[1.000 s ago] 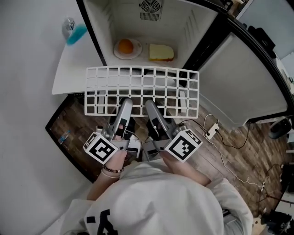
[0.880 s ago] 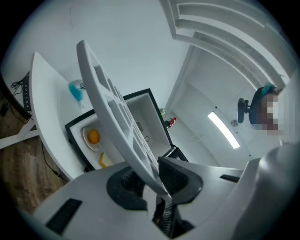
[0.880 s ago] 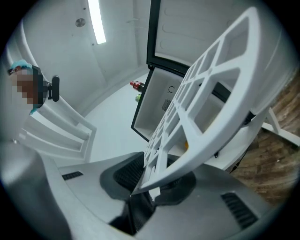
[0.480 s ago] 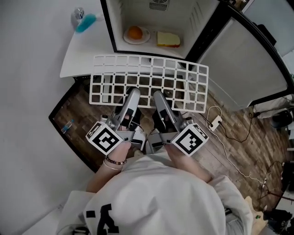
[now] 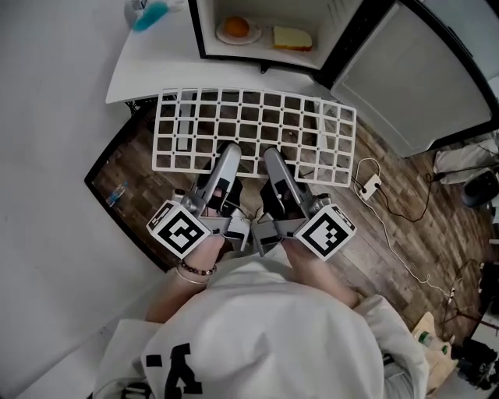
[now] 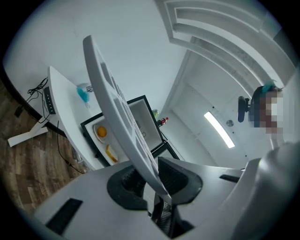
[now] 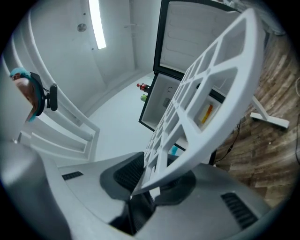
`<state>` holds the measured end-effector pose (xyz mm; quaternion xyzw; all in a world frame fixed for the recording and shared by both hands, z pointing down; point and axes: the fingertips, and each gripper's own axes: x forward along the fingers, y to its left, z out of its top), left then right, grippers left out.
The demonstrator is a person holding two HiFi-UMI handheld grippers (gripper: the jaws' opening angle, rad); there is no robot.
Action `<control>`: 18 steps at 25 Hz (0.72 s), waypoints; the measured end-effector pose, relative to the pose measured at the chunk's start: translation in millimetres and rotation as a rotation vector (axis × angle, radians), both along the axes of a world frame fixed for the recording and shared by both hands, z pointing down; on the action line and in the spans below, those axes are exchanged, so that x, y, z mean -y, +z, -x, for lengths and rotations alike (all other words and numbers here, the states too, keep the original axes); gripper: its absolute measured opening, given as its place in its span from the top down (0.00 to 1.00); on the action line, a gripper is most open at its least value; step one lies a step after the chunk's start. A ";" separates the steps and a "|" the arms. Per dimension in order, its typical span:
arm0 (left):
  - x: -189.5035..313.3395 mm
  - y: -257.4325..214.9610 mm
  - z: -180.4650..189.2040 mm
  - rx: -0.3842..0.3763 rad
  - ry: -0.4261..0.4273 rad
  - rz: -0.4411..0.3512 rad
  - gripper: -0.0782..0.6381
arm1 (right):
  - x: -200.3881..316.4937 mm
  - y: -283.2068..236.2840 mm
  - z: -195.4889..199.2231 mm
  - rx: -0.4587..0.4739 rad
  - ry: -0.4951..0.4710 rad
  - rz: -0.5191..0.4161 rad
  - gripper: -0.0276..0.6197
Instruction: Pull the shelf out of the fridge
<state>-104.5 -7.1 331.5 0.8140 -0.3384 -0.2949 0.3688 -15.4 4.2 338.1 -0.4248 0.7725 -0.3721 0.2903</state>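
Shelf, a white grid, is held level just in front of the open fridge, wholly outside its doorway. Left gripper and right gripper each clamp the shelf's edge farthest from the fridge, side by side.

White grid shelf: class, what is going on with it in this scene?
A person grips the white grid shelf with both tools: the left gripper and right gripper are each shut on its near edge. The shelf is clear of the open fridge, held over the wooden floor. An orange sits inside.
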 end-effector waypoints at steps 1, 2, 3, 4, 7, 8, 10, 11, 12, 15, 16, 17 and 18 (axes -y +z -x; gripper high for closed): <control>-3.4 1.3 -0.9 -0.006 0.000 0.004 0.79 | -3.0 0.9 -0.7 -0.005 -0.002 0.002 0.82; -8.7 1.7 -2.3 -0.010 -0.004 0.004 0.79 | -7.9 0.9 -2.4 -0.010 -0.005 0.000 0.82; -16.9 0.9 -4.8 -0.012 -0.009 0.000 0.79 | -15.3 -0.1 -5.1 -0.012 -0.009 -0.006 0.82; -27.9 -1.0 -8.5 -0.013 -0.012 -0.008 0.79 | -25.1 -2.1 -8.6 -0.010 -0.013 -0.015 0.82; -56.8 -5.7 -17.8 -0.014 -0.015 -0.027 0.79 | -53.7 -9.9 -16.5 -0.009 -0.022 -0.052 0.82; -59.6 -5.9 -18.8 -0.020 -0.011 -0.026 0.79 | -57.4 -10.1 -17.8 -0.018 -0.015 -0.054 0.82; -58.6 -4.6 -19.0 -0.034 -0.004 -0.017 0.79 | -58.1 -8.9 -19.3 -0.036 0.007 -0.052 0.82; -57.6 -3.5 -18.9 -0.039 -0.002 -0.014 0.79 | -57.8 -8.2 -19.5 -0.042 0.013 -0.054 0.82; -56.8 -2.4 -19.1 -0.044 0.003 -0.011 0.80 | -57.2 -7.3 -19.6 -0.046 0.016 -0.055 0.82; -53.7 -0.2 -18.1 -0.044 0.007 -0.006 0.80 | -54.2 -4.7 -18.7 -0.043 0.017 -0.048 0.82; -53.2 -0.6 -17.5 -0.043 0.007 -0.006 0.80 | -53.4 -4.7 -18.0 -0.043 0.014 -0.047 0.82; -53.4 -1.5 -17.1 -0.041 0.006 -0.008 0.80 | -53.1 -5.4 -17.4 -0.043 0.010 -0.048 0.82; -54.1 -2.9 -16.9 -0.039 0.000 -0.011 0.80 | -53.5 -6.8 -17.2 -0.044 0.005 -0.051 0.82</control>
